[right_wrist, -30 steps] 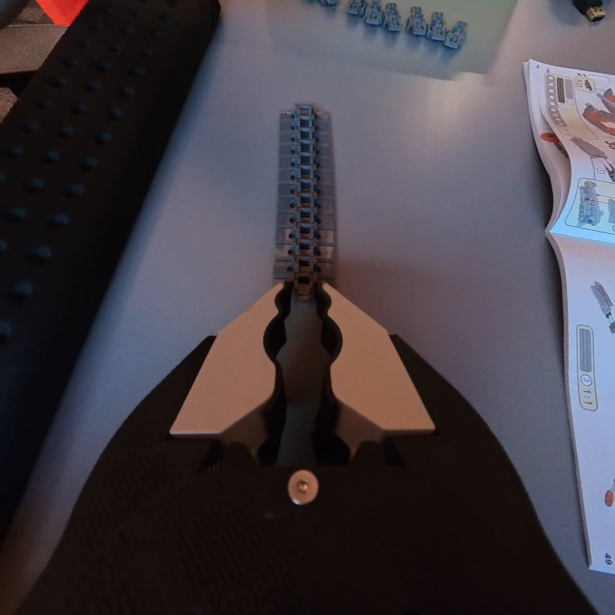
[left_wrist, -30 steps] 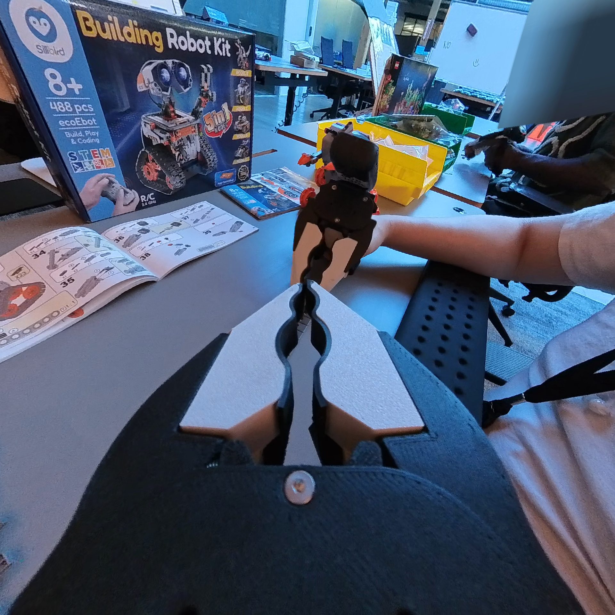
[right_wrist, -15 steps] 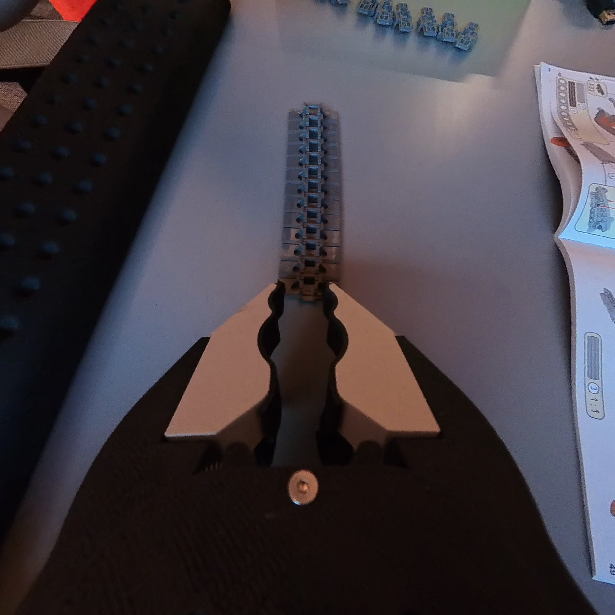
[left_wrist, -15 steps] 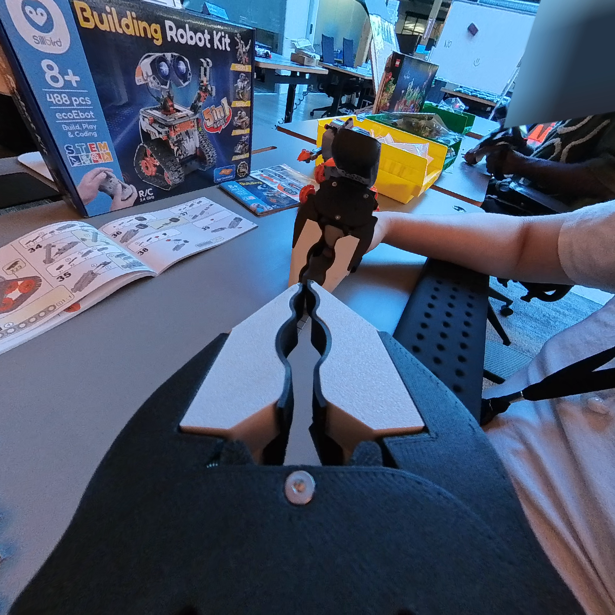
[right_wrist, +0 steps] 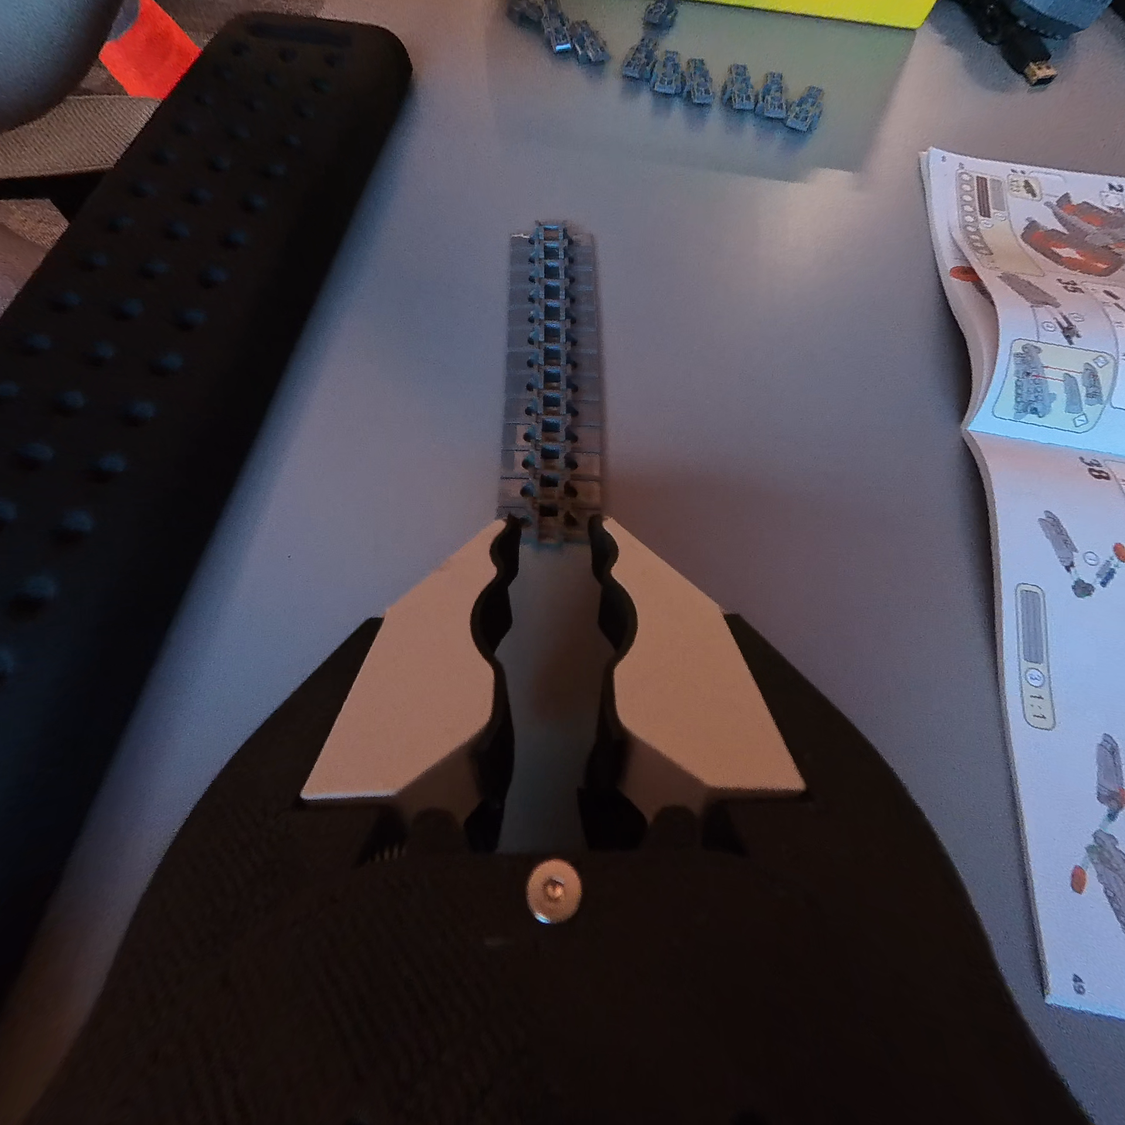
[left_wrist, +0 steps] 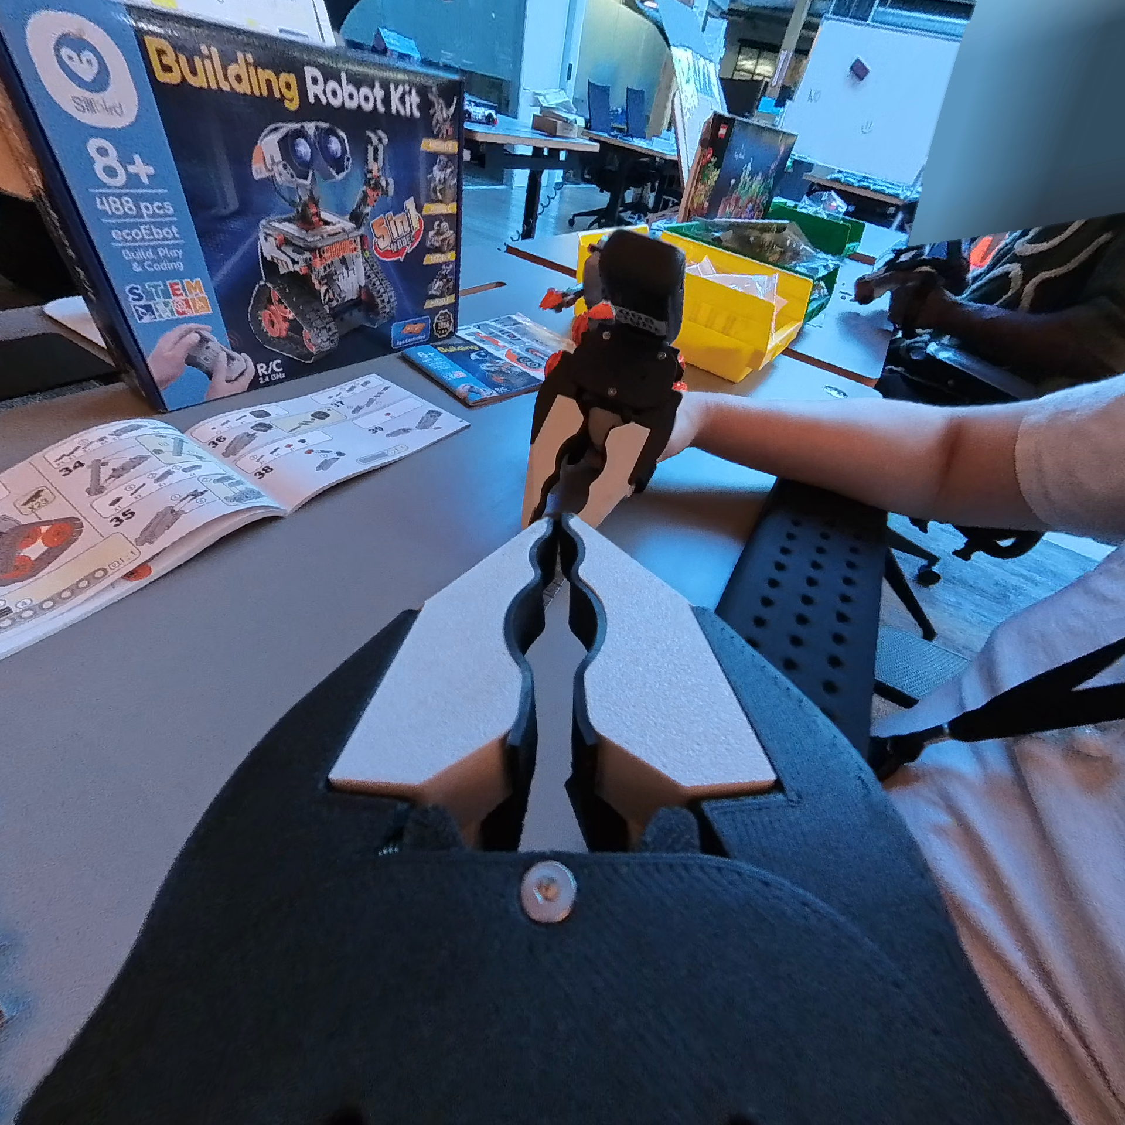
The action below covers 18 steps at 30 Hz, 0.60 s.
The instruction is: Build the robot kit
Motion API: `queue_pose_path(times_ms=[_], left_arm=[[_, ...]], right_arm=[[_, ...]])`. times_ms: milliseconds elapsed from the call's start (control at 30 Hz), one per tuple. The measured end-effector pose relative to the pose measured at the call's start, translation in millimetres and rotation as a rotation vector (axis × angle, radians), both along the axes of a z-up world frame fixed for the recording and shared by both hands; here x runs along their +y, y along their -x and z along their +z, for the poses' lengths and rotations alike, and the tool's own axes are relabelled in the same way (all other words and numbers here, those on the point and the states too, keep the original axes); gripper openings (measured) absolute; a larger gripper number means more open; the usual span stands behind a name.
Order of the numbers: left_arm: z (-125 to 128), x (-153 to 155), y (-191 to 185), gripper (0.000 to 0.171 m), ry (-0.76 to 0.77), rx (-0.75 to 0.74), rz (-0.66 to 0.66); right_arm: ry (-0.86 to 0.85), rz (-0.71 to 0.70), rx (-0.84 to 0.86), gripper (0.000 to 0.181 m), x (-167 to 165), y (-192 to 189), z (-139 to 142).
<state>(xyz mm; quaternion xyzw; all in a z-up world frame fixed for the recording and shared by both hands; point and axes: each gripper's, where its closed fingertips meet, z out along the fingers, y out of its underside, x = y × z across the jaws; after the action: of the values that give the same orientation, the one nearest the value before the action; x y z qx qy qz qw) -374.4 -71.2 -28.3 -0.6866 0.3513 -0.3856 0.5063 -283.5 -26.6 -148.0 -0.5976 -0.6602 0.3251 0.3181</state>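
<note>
Right gripper (right_wrist: 555,528), fingers slightly apart, is straddling the near end of one ridged grey plastic track strip (right_wrist: 553,377) lying flat on the grey table (right_wrist: 761,341). Left gripper (left_wrist: 559,528), tips together on nothing visible, is hovering beside it; six-odd loose grey track links (right_wrist: 724,85) and one open paper manual (right_wrist: 1047,462) are lying nearby.

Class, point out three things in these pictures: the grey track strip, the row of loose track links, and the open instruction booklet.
grey track strip (right_wrist: 553,377), right wrist view, middle of its length.
loose track links (right_wrist: 721,82), right wrist view, centre of the row.
open instruction booklet (left_wrist: 201,481), left wrist view, on its open pages.
</note>
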Motion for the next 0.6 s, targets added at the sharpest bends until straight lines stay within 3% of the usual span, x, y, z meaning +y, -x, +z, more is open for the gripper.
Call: queue_pose_path(times_ms=[600], left_arm=[[-6.9, -6.5, 7.4, 0.0, -0.004, 0.034, 0.017]], right_arm=[[-0.075, -0.022, -0.087, 0.013, -3.5, 11.2, -10.1]])
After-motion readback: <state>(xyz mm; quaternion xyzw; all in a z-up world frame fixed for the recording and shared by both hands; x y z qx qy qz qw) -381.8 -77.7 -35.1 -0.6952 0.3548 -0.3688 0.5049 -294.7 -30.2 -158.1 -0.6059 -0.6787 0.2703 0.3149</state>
